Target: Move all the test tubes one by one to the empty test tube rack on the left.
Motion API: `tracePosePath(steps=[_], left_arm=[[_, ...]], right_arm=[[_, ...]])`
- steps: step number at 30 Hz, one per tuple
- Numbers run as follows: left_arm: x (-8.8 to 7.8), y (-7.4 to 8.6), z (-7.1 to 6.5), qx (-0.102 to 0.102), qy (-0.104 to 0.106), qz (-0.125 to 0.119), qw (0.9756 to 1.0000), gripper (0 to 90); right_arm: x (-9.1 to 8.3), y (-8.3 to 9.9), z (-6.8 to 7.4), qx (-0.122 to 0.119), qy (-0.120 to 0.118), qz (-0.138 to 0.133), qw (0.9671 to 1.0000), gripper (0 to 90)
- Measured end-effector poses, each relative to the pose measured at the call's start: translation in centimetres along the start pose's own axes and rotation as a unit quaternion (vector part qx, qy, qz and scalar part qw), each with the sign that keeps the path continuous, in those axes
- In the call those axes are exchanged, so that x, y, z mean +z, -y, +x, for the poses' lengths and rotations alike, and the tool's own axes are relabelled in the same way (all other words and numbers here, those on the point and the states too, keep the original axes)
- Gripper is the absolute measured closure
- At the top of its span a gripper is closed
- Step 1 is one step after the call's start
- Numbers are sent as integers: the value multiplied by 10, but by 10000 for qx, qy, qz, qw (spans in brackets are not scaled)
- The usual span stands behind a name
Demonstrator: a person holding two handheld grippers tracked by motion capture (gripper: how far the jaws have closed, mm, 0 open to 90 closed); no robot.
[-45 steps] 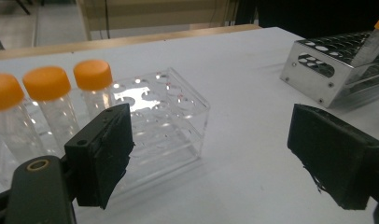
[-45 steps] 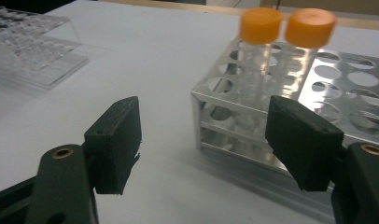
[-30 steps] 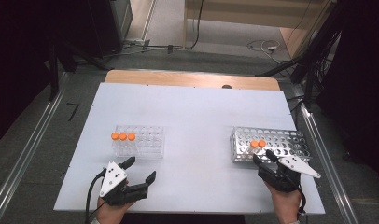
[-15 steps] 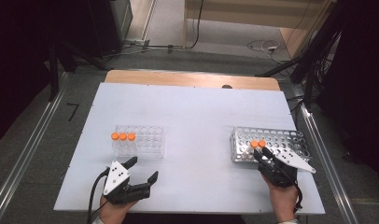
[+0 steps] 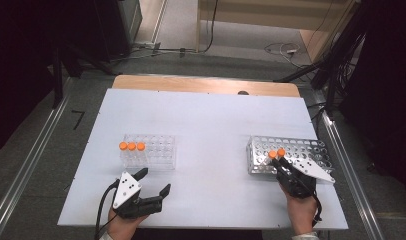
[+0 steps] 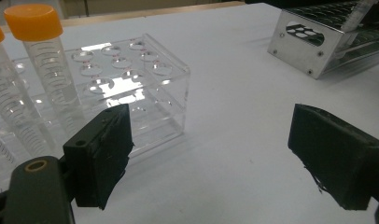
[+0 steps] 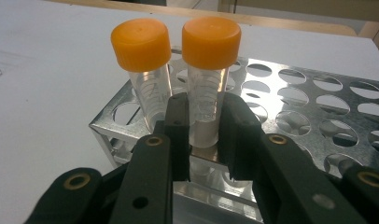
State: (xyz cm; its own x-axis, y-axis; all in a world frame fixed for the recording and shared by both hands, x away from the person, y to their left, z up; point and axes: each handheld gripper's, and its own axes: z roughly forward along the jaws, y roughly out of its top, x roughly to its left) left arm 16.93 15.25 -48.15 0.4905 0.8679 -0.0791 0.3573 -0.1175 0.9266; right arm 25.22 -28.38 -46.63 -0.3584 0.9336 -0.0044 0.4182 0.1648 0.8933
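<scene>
My right gripper (image 7: 204, 128) has just been closing, and its jaws now pinch the clear body of the orange-capped tube (image 7: 208, 79) at the near left corner of the metal rack (image 5: 311, 150), which sits at about four o'clock on the worktop (image 5: 211, 120). To lift it cleanly I judge I should pull straight up along the tube's axis, keeping clear of the neighbouring tube (image 7: 143, 70) just beside it at nine o'clock, so neither cap knocks the other. The tube is transparent plastic with printed graduations and a smooth orange screw cap. My left gripper (image 5: 150, 187) rests open and empty near seven o'clock, before the clear rack (image 5: 158, 150) holding three capped tubes.
</scene>
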Motion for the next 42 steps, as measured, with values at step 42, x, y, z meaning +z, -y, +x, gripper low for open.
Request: tracePosePath(steps=[42], left_arm=[[1,-3,-10,27,-79,-57,9999,103]], right_arm=[[-74,2,24,-11,-550,-561,9969,729]])
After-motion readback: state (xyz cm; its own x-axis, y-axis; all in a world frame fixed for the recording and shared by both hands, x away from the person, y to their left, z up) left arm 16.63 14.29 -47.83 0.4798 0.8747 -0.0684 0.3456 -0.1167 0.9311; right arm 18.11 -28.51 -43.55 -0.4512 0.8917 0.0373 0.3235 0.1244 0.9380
